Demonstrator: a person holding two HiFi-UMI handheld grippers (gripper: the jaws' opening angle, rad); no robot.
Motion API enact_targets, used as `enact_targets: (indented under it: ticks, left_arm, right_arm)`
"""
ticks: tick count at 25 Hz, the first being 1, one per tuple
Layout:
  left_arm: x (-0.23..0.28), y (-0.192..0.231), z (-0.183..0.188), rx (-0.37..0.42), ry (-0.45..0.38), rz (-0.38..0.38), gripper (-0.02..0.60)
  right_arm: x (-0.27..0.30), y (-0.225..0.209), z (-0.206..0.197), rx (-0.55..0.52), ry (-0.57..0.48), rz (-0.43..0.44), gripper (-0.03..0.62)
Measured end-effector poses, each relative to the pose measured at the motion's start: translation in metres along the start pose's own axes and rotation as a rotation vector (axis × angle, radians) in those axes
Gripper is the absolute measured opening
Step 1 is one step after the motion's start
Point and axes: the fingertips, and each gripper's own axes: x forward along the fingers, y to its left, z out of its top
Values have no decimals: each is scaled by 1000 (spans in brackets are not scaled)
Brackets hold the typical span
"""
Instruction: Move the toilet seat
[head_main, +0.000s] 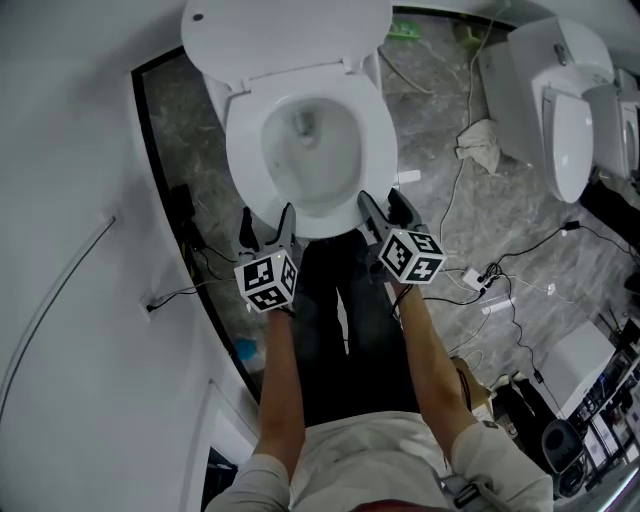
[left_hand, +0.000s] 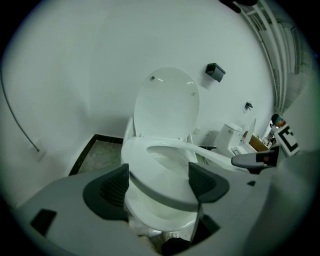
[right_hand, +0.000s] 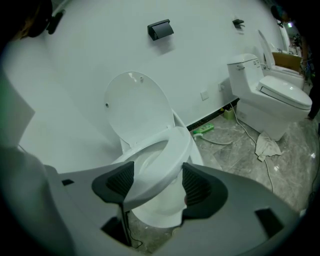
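Seat (head_main: 243, 150) is clamped at its front by left gripper (head_main: 267, 222) and right gripper (head_main: 383, 205), one per side, likely so it is hinged up off bowl (right_hand: 160, 205) without twist.

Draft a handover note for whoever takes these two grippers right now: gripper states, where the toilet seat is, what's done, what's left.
Left gripper: shut on the toilet seat at its front rim, left of centre.
Right gripper: shut on the same rim, right of centre.
Seat: front edge raised a little off the bowl. The lid stands upright behind it.
Done: seat gripped, front raised.
Left: probably swing the seat up toward the lid, then release both grippers.
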Motion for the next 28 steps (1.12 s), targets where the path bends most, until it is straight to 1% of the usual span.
enact_targets:
  ticks: [9,14,17,20,25,28]
  left_arm:
    - [-29,-8,25,98,-52,-26,387]
    - [-51,-19,33,185,-67,-59,387]
    - [-62,-25,31,229,-61,-92,387]
    - [-69,-34,26,248,-37,-129,387]
    - [-67,-41,18,283,-18,-106,387]
    - [-63,-43,21,300,-25,-121,387]
  right_arm:
    - [-7,10,19,17,-35,11,319]
    - [-9,12,26,34,-44,13,319]
    - [-9,15,30,44,-50,15,319]
    - [-11,18,36,55,-60,20,319]
    - [-13,20,41,66,-70,21,321]
    - [-13,21,44,71,-70,27,321]
